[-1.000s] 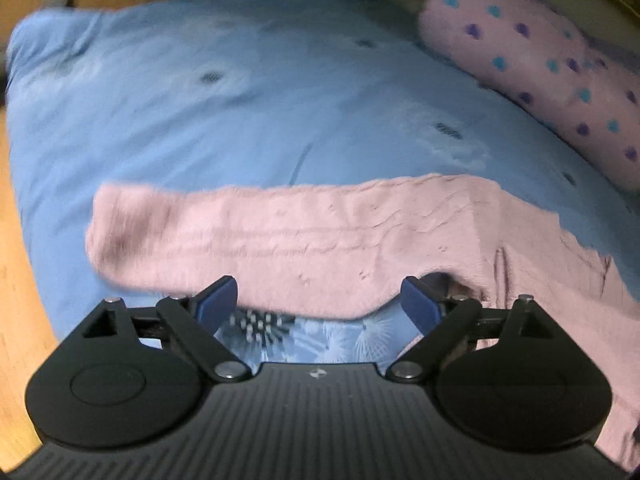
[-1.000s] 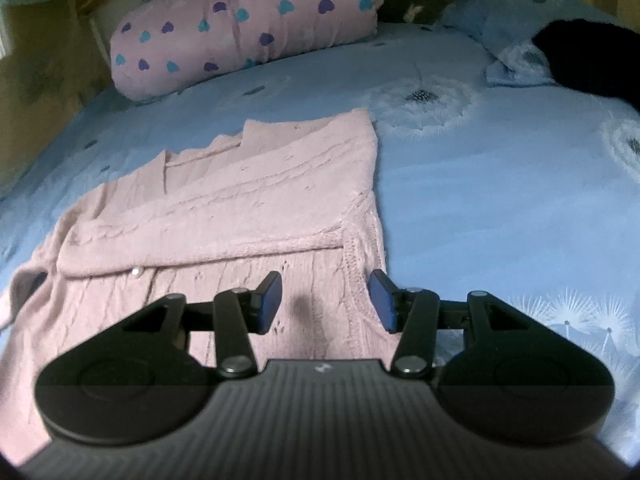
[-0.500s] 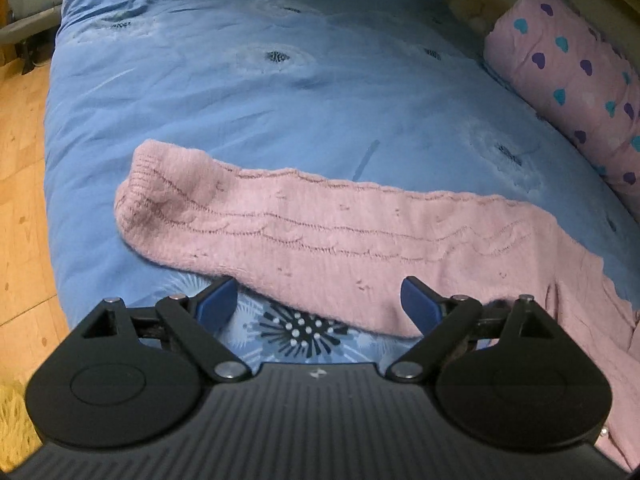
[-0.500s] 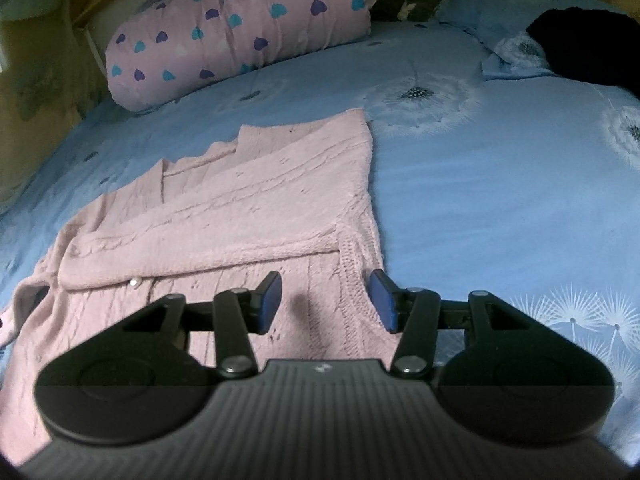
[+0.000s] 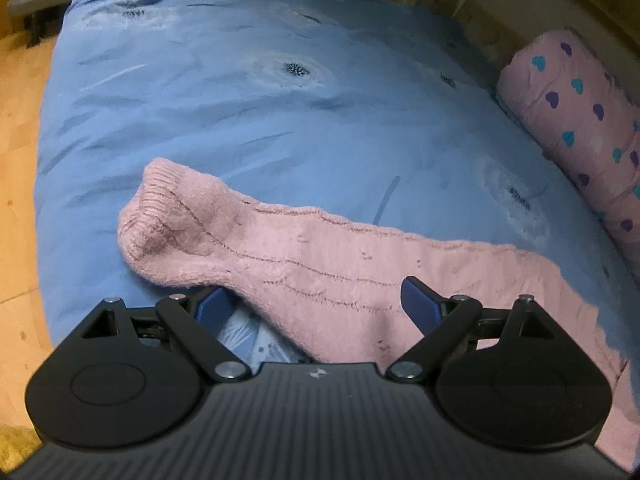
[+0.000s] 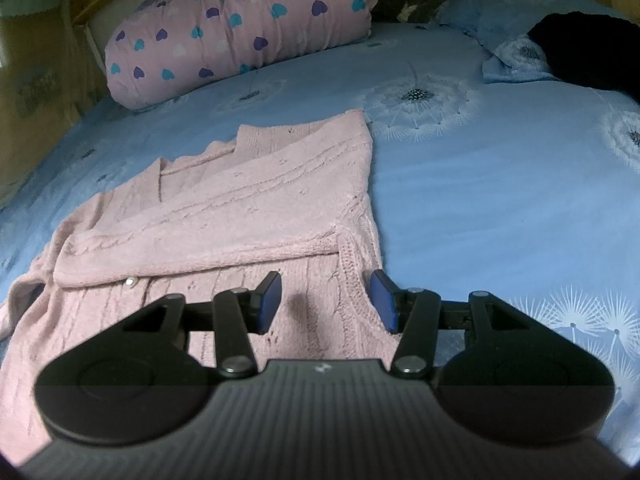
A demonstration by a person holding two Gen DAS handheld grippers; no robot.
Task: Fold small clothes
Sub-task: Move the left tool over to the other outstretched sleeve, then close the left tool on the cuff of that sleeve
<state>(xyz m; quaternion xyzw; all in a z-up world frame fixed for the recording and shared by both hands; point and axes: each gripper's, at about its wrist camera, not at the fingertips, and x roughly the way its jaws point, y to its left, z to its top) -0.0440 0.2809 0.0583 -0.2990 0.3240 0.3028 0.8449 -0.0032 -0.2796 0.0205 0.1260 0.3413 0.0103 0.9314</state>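
Note:
A pink knitted cardigan [image 6: 248, 216] lies flat on the blue bedspread [image 6: 500, 208]. One sleeve is folded across its body. The other sleeve [image 5: 312, 264] stretches out to the left in the left wrist view, its cuff [image 5: 160, 208] near the bed's edge. My left gripper [image 5: 316, 304] is open and low over this sleeve, with its fingers either side of it. My right gripper [image 6: 326, 300] is open and empty just above the cardigan's lower right edge.
A pink pillow with hearts [image 6: 240, 28] lies at the head of the bed and also shows in the left wrist view [image 5: 580, 120]. A dark garment [image 6: 588, 52] lies on a blue pillow [image 6: 492, 24] at far right. The wooden floor [image 5: 20, 160] lies left of the bed.
The left gripper has moved in over the outstretched sleeve, which now lies flat between its open fingers. The right gripper has hardly moved.

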